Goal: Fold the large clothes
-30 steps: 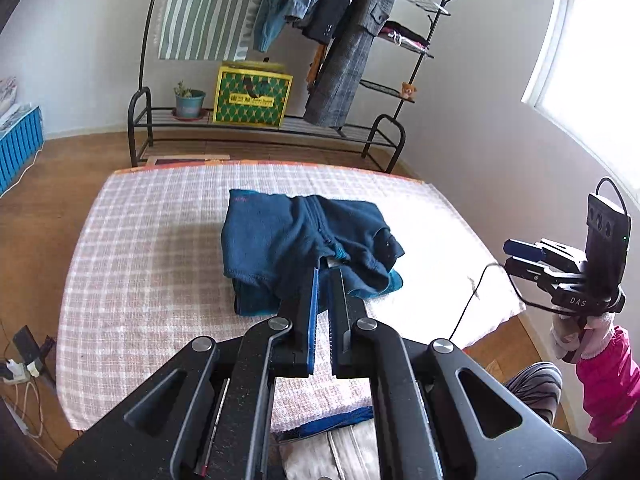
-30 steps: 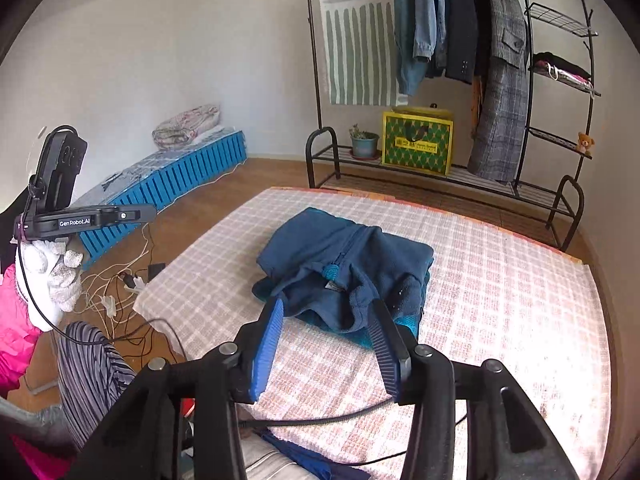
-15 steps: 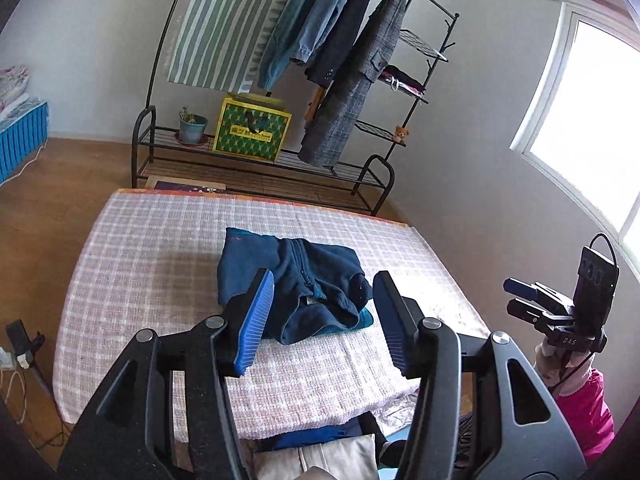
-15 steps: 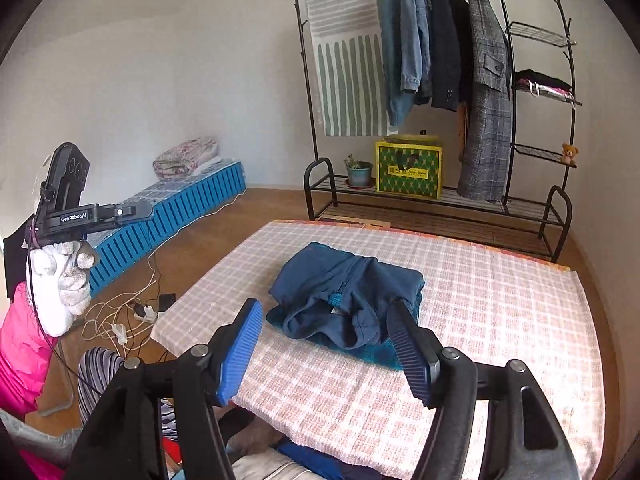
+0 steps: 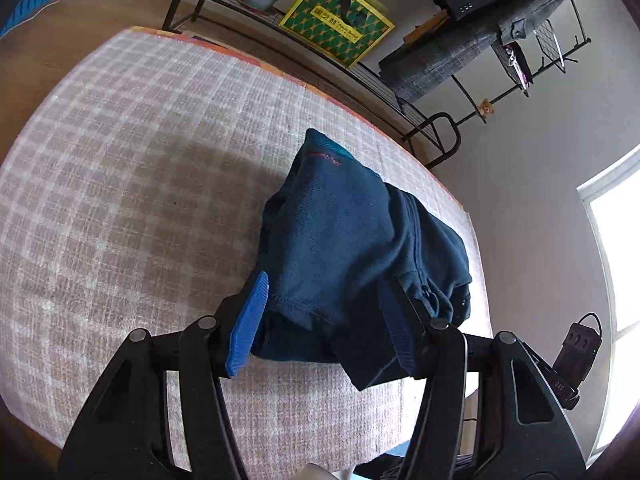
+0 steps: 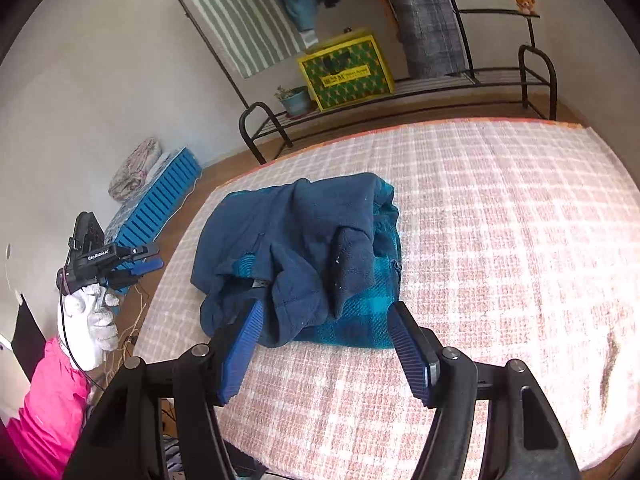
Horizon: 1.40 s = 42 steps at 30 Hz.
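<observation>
On the checked cover of the bed (image 6: 500, 240) lies a dark blue fleece garment (image 6: 304, 248), bundled into a rough packet with a teal plaid lining showing at its near edge; it sits toward the middle of the bed, not flat and not squared. We judge the fold to be largely made but untidy, with loose flaps and a sleeve end spilling forward.

The left gripper (image 5: 324, 320) has just been widening its jaws; the near hem of the garment lies between them, unclamped. The right gripper (image 6: 326, 340) stands with jaws released, straddling the near edge of the lining without pressing on it.

We judge the step in hand to be a re-approach for tidying. The next move calls for both jaws to close on the near edge, evenly, so the packet can be squared.
</observation>
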Tool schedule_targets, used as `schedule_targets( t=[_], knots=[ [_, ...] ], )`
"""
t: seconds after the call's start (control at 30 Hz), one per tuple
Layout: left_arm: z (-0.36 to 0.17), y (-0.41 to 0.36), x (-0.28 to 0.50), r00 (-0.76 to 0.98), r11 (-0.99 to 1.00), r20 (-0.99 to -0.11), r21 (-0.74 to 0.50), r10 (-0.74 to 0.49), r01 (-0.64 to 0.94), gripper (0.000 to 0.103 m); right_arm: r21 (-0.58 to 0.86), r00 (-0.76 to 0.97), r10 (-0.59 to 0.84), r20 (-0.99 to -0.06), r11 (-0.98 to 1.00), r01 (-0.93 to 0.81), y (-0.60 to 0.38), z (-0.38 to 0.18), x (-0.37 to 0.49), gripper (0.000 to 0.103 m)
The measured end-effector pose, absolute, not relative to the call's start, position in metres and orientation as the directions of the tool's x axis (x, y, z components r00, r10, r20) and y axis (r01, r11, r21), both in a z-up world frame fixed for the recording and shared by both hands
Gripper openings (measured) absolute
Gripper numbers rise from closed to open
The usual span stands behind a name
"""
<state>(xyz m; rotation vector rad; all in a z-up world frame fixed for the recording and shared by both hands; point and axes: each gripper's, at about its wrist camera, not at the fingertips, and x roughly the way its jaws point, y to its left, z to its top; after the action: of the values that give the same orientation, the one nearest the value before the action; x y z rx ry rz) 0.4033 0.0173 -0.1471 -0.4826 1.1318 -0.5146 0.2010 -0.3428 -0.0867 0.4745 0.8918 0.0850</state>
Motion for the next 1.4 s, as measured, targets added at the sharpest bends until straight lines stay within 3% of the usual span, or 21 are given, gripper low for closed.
schedule_targets(
  t=[0.1, 0.17, 0.23, 0.33, 0.4, 0.53, 0.73, 0.8, 0.93, 1.07, 1.17, 1.27, 1.33, 1.4],
  knots=[
    [-0.172, 0.009, 0.425, 0.297, 0.781, -0.726, -0.609, -0.62, 0.141, 0.059, 0.486, 0.616, 0.304, -0.727, 0.861, 0.15, -0.354, -0.116, 0.226, 0.065],
    [-0.186, 0.002, 0.435, 0.27, 0.769, -0.723, -0.623, -0.636, 0.143, 0.059, 0.495, 0.592, 0.322, -0.739, 0.855, 0.153, -0.355, -0.134, 0.242, 0.048],
    [-0.198, -0.005, 0.44, 0.252, 0.773, -0.732, -0.617, -0.633, 0.147, 0.059, 0.523, 0.565, 0.363, -0.741, 0.839, 0.147, -0.355, -0.15, 0.255, 0.01],
    [-0.209, -0.015, 0.442, 0.219, 0.779, -0.747, -0.605, -0.627, 0.168, 0.058, 0.571, 0.557, 0.405, -0.725, 0.805, 0.158, -0.353, -0.165, 0.248, 0.003],
    [-0.21, -0.019, 0.439, 0.212, 0.774, -0.745, -0.604, -0.633, 0.191, 0.05, 0.574, 0.541, 0.429, -0.723, 0.81, 0.124, -0.348, -0.169, 0.234, 0.003],
    [-0.209, -0.021, 0.431, 0.206, 0.762, -0.733, -0.618, -0.648, 0.196, 0.008, 0.601, 0.565, 0.436, -0.701, 0.787, 0.138, -0.363, -0.162, 0.228, 0.002],
    [-0.165, -0.018, 0.393, 0.228, 0.689, -0.65, -0.685, -0.725, 0.239, 0.005, 0.696, 0.682, 0.454, -0.573, 0.709, 0.114, -0.401, -0.127, 0.227, 0.001],
    [-0.16, -0.02, 0.381, 0.234, 0.699, -0.659, -0.668, -0.715, 0.255, 0.005, 0.698, 0.695, 0.45, -0.561, 0.709, 0.105, -0.404, -0.123, 0.223, 0.001],
    [-0.209, -0.021, 0.382, 0.177, 0.792, -0.773, -0.581, -0.609, 0.187, 0.005, 0.675, 0.598, 0.471, -0.649, 0.719, 0.166, -0.39, -0.167, 0.225, 0.001],
    [-0.214, -0.013, 0.393, 0.186, 0.791, -0.769, -0.588, -0.611, 0.168, 0.006, 0.563, 0.463, 0.444, -0.767, 0.813, 0.152, -0.358, -0.199, 0.226, 0.0],
    [-0.2, -0.009, 0.395, 0.226, 0.81, -0.777, -0.559, -0.587, 0.18, 0.007, 0.539, 0.448, 0.446, -0.775, 0.836, 0.101, -0.352, -0.196, 0.216, 0.0],
    [-0.191, -0.001, 0.396, 0.249, 0.819, -0.78, -0.544, -0.574, 0.184, 0.014, 0.488, 0.496, 0.397, -0.772, 0.87, 0.063, -0.359, -0.174, 0.208, 0.008],
    [-0.181, 0.006, 0.396, 0.293, 0.828, -0.775, -0.532, -0.56, 0.175, 0.019, 0.512, 0.555, 0.4, -0.729, 0.857, 0.055, -0.372, -0.161, 0.2, 0.044],
    [-0.17, 0.01, 0.393, 0.329, 0.823, -0.756, -0.54, -0.566, 0.174, 0.019, 0.523, 0.598, 0.388, -0.701, 0.85, 0.062, -0.384, -0.153, 0.201, 0.054]
  ],
)
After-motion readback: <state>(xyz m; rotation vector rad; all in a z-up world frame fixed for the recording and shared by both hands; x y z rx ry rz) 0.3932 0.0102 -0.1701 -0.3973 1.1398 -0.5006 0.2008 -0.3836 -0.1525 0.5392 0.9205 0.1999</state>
